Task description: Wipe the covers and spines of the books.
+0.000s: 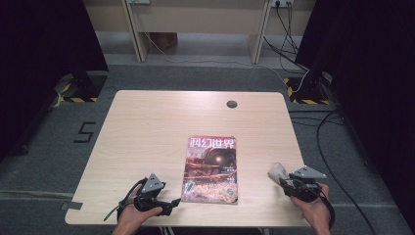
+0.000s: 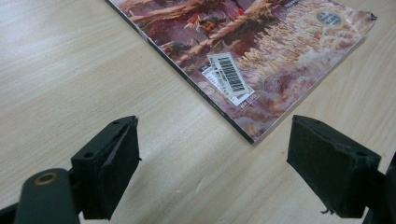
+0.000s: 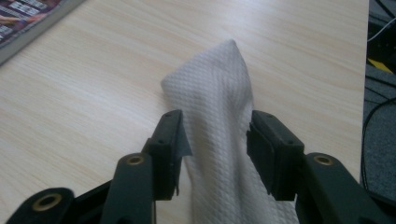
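A magazine (image 1: 211, 169) with a reddish cover lies flat on the wooden table (image 1: 147, 122), near its front edge. My left gripper (image 1: 172, 204) rests just left of the magazine's near corner (image 2: 247, 130). Its jaws stand wide open over bare wood (image 2: 215, 161), with nothing between them. At the front right, my right gripper (image 1: 283, 177) has a white textured cloth (image 3: 215, 102) bunched between its pads, which touch it on both sides. The cloth's pointed end (image 1: 275, 170) sticks out past the fingertips and lies on the table. The magazine's edge (image 3: 23, 23) is at the far left of the right gripper view.
A small round grommet (image 1: 231, 104) sits near the table's far edge. Cables (image 1: 337, 161) run over the grey floor to the right of the table, and black stands (image 1: 308, 88) flank it. The table's right edge (image 3: 365, 93) is close to the cloth.
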### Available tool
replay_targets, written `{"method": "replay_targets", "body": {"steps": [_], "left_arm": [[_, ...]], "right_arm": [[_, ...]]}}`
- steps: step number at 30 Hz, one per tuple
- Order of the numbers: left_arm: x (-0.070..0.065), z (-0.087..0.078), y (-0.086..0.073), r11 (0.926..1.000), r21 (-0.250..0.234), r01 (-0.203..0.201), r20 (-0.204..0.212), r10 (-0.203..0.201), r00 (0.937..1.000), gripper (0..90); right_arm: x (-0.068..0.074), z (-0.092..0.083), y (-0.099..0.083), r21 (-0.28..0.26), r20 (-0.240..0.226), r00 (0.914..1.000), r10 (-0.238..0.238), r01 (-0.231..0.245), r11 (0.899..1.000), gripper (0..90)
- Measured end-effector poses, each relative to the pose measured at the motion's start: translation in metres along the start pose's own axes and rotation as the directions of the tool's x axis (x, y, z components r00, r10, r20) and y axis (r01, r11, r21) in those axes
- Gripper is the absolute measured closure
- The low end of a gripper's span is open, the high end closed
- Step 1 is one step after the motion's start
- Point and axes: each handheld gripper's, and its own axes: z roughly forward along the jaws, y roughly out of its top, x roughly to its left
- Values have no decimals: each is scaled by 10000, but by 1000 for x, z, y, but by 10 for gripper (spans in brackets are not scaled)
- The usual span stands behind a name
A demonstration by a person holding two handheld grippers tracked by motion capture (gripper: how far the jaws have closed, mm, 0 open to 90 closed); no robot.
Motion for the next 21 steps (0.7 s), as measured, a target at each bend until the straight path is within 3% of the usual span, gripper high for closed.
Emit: {"method": "replay_targets", "body": {"steps": [5, 9, 14, 18, 21], "left_arm": [[-4, -1, -1, 9998, 62, -192, 49, 192, 9998, 163], [-4, -2, -2, 9998, 97, -159, -25, 159, 9999, 163], [-3, -1, -2, 9998, 105, -145, -100, 146, 9998, 163], [-3, 0, -1, 9999, 76, -74, -165, 75, 9998, 164], [-1, 6, 1, 9999, -9, 152, -192, -153, 9997, 168]], "right_arm": [[-6, 5, -3, 273, -132, 9998, 166, -163, 9995, 569], [-4, 11, -4, 599, -240, 9997, -7, 21, 9982, 578], [-4, 11, -2, 589, -148, 9991, -406, 414, 9974, 733], [-1, 8, 3, 201, -71, 9995, -307, 308, 9993, 770], [8, 4, 14, -366, -48, 9987, -515, 513, 9980, 772]]}}
